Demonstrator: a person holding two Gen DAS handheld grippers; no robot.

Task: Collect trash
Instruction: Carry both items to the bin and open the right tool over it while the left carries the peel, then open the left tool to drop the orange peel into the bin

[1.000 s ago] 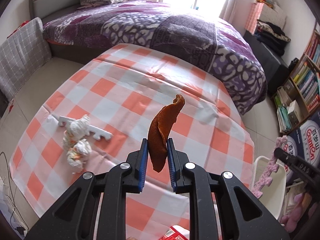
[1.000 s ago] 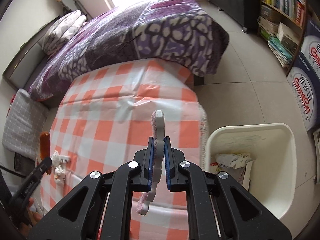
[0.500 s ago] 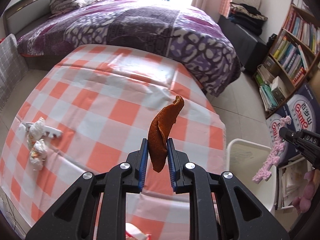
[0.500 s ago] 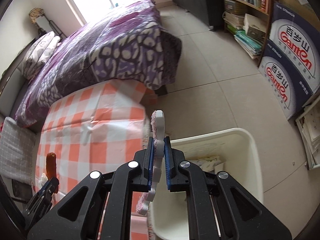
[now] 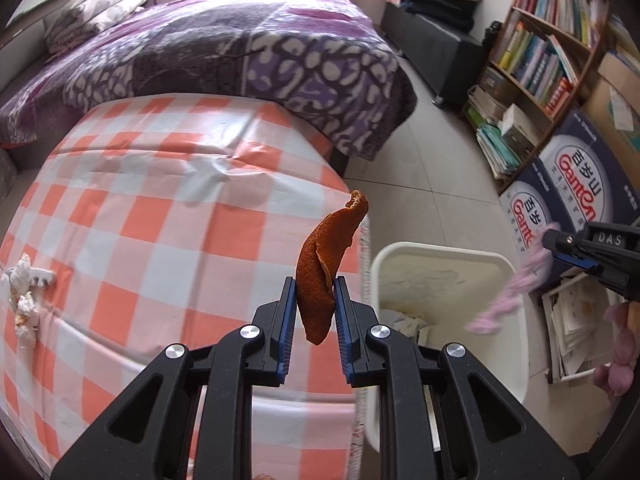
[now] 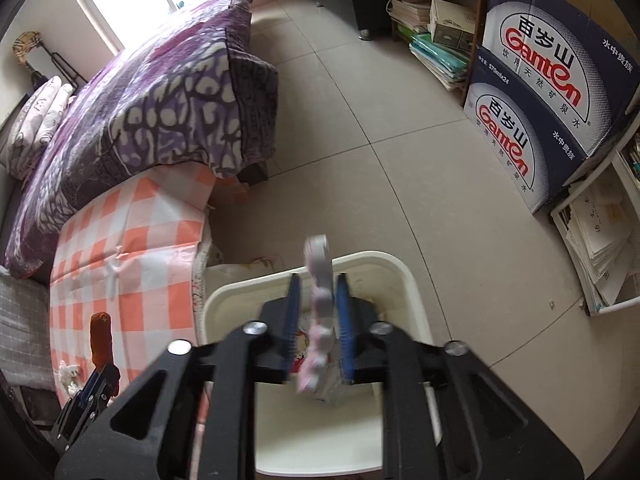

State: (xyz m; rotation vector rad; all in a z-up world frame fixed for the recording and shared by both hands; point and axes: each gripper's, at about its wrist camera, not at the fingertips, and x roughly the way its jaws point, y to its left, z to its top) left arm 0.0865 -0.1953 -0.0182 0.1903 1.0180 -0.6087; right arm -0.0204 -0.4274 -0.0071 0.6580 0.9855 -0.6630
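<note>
My left gripper (image 5: 316, 292) is shut on a curled orange peel (image 5: 326, 256) and holds it over the right edge of the checked table (image 5: 160, 216), beside the white bin (image 5: 440, 252). My right gripper (image 6: 318, 292) hangs over the white bin (image 6: 360, 264) with its jaws parted. A pink and white foam strip (image 6: 320, 300) sits loose and blurred between them, apart from both pads. In the left wrist view the strip (image 5: 504, 300) drops blurred from the right gripper (image 5: 560, 246) toward the bin. Crumpled tissues (image 5: 22, 300) lie on a white foam piece (image 5: 40, 276) at the table's left edge.
A purple quilted bed (image 5: 240, 52) stands behind the table. A bookshelf (image 5: 552, 48), blue Ganten boxes (image 6: 536, 92) and stacked papers (image 6: 600, 232) line the right side. The bin holds paper scraps (image 5: 404, 320). Tiled floor (image 6: 380, 120) lies between bed and boxes.
Both grippers have swung right toward the bin. My right gripper has opened over the bin and the foam strip is slipping free. My left gripper still grips the peel.
</note>
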